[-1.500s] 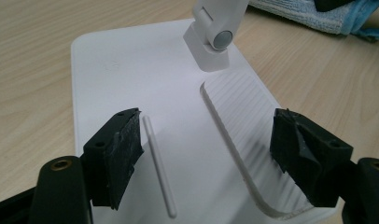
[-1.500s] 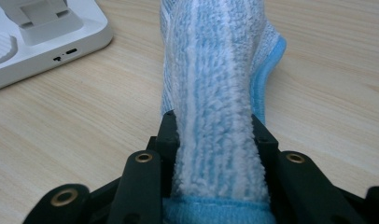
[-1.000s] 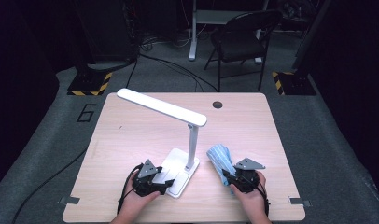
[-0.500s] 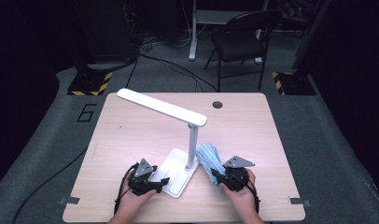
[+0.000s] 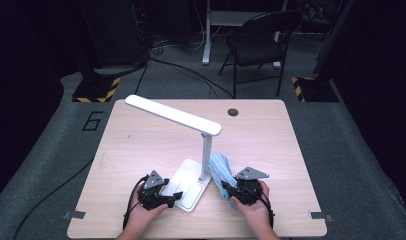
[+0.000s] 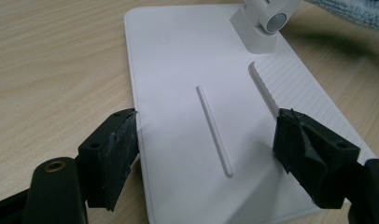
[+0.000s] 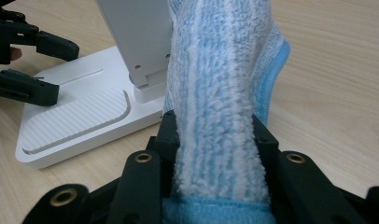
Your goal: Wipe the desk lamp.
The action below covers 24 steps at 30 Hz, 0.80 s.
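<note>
- Cloth point(image 7: 215, 93): blue and white striped terry, clamped between the jaws of my right gripper point(image 5: 230, 190); it rises out of the grip and leans against the lamp post point(image 5: 206, 155), touching it on the side away from my left hand.
- Lamp base point(image 6: 201, 116): flat white plate on the wooden table point(image 5: 141, 145), lying between the jaws of my left gripper point(image 5: 167, 198). The jaws straddle its near end, have just been opening, and stand wide. One pad sits at the plate's edge; the other hovers over the ribbed panel without pressing on it, so nothing is held.
- Position in the high view: base and post stand near my edge of the table, between the two grippers, with the cloth just beside the post on my right.
- Right hand point(image 5: 253, 207): enters from the bottom edge, palm around the gripper body, jaws aimed forward and inward at the post.
- Left hand point(image 5: 143, 212): enters likewise, jaws aimed inward along the base, low over the table.
- Lamp head point(image 5: 171, 114): long white bar slanting away to the far left above the table.
- Hidden: the cloth's lower end is buried in the right gripper's jaws, and its upper end is cut off in the right gripper view.
</note>
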Tool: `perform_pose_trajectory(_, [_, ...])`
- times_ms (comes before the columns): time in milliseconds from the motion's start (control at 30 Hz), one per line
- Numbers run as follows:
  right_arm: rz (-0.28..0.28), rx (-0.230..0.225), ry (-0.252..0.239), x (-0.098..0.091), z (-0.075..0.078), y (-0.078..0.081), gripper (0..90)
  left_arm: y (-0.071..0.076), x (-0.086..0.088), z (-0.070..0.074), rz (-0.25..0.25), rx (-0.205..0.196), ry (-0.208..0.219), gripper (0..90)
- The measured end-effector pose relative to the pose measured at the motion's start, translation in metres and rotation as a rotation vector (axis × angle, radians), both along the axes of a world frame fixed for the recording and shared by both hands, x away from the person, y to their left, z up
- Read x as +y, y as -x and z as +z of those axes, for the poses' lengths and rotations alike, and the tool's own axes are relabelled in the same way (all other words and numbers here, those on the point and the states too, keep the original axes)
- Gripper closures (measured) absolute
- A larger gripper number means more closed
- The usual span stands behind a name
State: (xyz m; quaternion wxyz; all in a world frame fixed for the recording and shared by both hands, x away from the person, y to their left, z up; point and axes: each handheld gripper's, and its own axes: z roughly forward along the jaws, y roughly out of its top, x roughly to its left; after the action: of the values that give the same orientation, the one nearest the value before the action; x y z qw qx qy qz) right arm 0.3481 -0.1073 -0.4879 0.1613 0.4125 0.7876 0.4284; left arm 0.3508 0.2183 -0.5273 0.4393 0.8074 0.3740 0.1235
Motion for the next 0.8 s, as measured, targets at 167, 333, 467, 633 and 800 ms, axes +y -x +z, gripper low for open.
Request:
perform_pose_trajectory(167, [0.000, 0.003, -0.008, 0.003, 0.000, 0.000, 64.4, 0.002, -0.006, 0.000, -0.012, -0.001, -0.012, 18.9])
perform_pose_trajectory(333, [0.002, 0.004, -0.006, 0.005, 0.000, 0.000, 64.4, 0.004, -0.011, 0.000, -0.022, 0.001, -0.013, 15.9])
perform_pose_trajectory(467, [0.001, 0.007, -0.015, 0.007, 0.000, -0.001, 64.4, 0.005, -0.014, 0.000, -0.029, -0.008, -0.024, 14.6])
perform_pose_trajectory(633, [0.005, 0.017, -0.022, 0.012, 0.001, -0.003, 64.5, 0.006, -0.018, -0.001, -0.038, 0.009, -0.020, 11.7])
perform_pose_trajectory(800, [0.009, 0.007, -0.019, 0.014, 0.000, -0.004, 64.5, 0.007, -0.019, 0.000, -0.047, 0.001, -0.031, 9.8])
